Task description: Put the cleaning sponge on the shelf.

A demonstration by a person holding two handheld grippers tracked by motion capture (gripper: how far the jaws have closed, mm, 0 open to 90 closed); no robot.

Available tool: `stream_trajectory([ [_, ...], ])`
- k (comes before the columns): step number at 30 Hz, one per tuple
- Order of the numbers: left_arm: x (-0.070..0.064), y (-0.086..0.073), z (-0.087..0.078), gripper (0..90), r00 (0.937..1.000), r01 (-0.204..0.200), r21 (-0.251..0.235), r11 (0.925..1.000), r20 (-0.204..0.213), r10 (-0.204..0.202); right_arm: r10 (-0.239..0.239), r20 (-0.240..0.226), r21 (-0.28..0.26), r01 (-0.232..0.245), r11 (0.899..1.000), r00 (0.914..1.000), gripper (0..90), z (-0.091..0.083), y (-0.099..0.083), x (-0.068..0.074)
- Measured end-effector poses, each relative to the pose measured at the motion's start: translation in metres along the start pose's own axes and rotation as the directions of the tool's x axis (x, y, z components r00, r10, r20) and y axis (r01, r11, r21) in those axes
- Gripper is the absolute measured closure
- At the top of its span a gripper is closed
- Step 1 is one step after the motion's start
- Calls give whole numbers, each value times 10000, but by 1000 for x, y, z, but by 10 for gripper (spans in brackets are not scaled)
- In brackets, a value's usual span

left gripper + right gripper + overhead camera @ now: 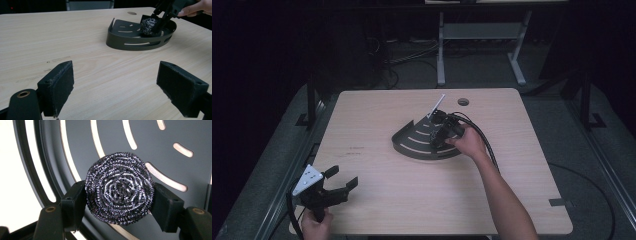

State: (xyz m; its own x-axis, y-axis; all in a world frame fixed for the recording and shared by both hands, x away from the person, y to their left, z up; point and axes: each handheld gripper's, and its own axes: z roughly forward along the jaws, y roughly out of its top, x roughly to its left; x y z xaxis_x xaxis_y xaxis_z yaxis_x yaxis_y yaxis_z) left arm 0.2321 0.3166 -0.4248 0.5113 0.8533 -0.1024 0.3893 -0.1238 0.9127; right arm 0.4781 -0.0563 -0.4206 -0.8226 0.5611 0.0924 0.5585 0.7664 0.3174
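A round steel-wool scourer [119, 187] sits between the two black jaws of my right gripper [120, 202], which is shut on it. Behind it lies a dark, fan-shaped slotted tray [155, 145]. In the high view the tray [412, 142] is at the table's middle, and the right gripper [439, 134] reaches into its right part. From the left gripper view the scourer [148, 25] hangs low inside the tray [135, 45]; whether it touches the floor I cannot tell. My left gripper [344, 176] is at the near left corner, open, with bare table between its pads [60, 87].
The wooden table [377, 200] has a round cable hole [463, 102] at its far edge. A white strip [437, 106] leans up from the tray's far corner. Black cables [484, 140] trail from the right gripper along the person's forearm. Dark floor and a table frame lie beyond.
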Motion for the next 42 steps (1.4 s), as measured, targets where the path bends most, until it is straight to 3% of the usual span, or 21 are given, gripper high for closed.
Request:
stream_trajectory([
  [15,-3,1,4,137,10000,-78,83,9999,-17,78,147,-230,-40,-148,9999,9996,328,6,0,-6],
  [27,-2,1,4,137,9999,-122,107,9999,-56,122,151,-115,-37,-151,9999,9998,321,6,-1,-7],
  [42,-1,1,3,137,10000,-85,52,10000,-44,85,111,-5,-174,-111,9998,9999,235,-4,-2,-2],
])
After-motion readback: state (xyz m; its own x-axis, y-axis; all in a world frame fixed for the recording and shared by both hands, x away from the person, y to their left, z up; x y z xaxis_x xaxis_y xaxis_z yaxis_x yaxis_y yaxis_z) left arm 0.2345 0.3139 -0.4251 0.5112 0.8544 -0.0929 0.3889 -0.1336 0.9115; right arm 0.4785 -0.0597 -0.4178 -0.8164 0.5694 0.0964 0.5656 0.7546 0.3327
